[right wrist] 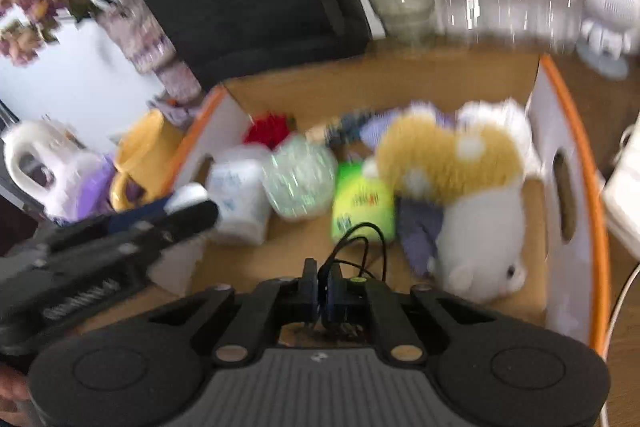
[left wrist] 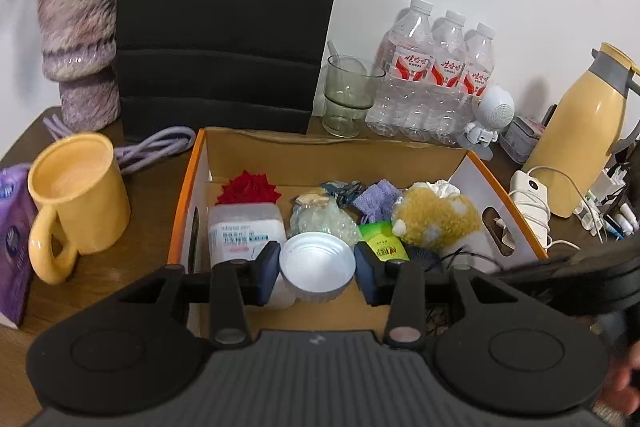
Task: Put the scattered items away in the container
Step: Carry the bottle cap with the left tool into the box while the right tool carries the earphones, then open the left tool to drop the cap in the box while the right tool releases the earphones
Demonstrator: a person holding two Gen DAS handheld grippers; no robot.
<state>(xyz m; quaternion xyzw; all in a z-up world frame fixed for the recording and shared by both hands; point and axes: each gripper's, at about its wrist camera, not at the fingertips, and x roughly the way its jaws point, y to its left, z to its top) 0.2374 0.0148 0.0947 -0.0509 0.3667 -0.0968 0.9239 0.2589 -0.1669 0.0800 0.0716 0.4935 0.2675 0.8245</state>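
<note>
An open cardboard box with an orange rim (left wrist: 186,195) sits on the wooden table and holds several items: a red bow (left wrist: 250,189), a white labelled tub (left wrist: 244,231), a bubble-wrap bundle (left wrist: 320,219), a green packet (left wrist: 382,243) and a yellow-and-white plush toy (left wrist: 436,215). My left gripper (left wrist: 317,259) hovers over the box's near edge, shut on a round white lid (left wrist: 316,267). My right gripper (right wrist: 322,283) is over the box's near right part, jaws shut on a thin black cable (right wrist: 362,233) that loops up from them. The right wrist view is blurred.
Left of the box stand a yellow mug (left wrist: 76,195), a purple tissue pack (left wrist: 14,239) and a furry vase (left wrist: 78,43). Behind it are a black bag (left wrist: 228,19), a glass (left wrist: 346,95) and water bottles (left wrist: 436,75). At the right: a yellow jug (left wrist: 584,131) and a white charger (left wrist: 530,199).
</note>
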